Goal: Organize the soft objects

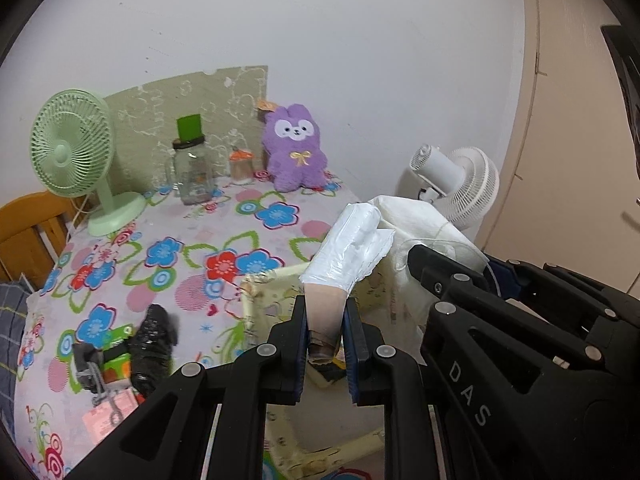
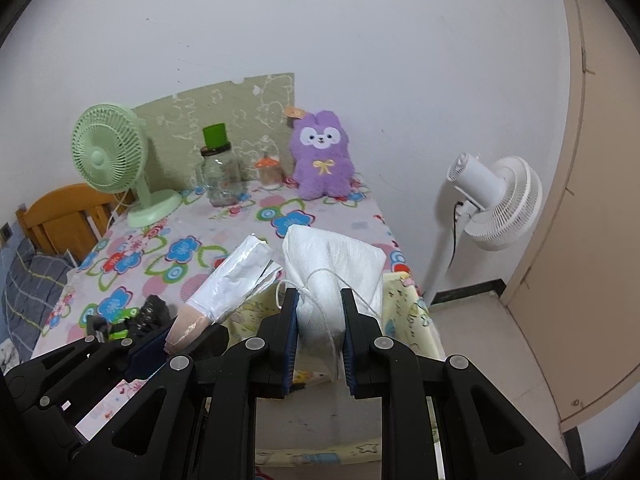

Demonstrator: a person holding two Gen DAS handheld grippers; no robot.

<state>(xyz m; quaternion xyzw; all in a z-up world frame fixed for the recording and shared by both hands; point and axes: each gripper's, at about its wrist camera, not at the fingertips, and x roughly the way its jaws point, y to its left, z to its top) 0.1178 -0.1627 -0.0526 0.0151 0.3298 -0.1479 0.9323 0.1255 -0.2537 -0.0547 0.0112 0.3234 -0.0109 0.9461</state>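
Both grippers loaded, both held above the pale patterned fabric bin (image 2: 404, 312) at the near edge of the worktop (image 1: 132, 280).

Left gripper (image 1: 326, 336): jaws closed on the tan end of a plastic-wrapped soft pack (image 1: 348, 248), white wrapped end sticking up and away, over the bin's left rim.

Right gripper (image 2: 318, 332): jaws clamped on a folded white cloth pouch (image 2: 332, 268) with a loose string (image 2: 320, 304) trailing over it, directly above the bin, just right of the soft pack.

Step, as I judge it: drop both into the bin. To do well: lower each item inside the rim before opening the jaws, one at a time so they don't tangle. Pouch first, since it is already centred over the bin; watch the string snagging on a jaw. Bring the soft pack rightward off the rim, or it may tip onto the worktop.

Left of the bin: black bundle (image 1: 154, 340) on the worktop, not yet sorted. Purple plush (image 2: 322, 152) far behind the bin, by the wall.
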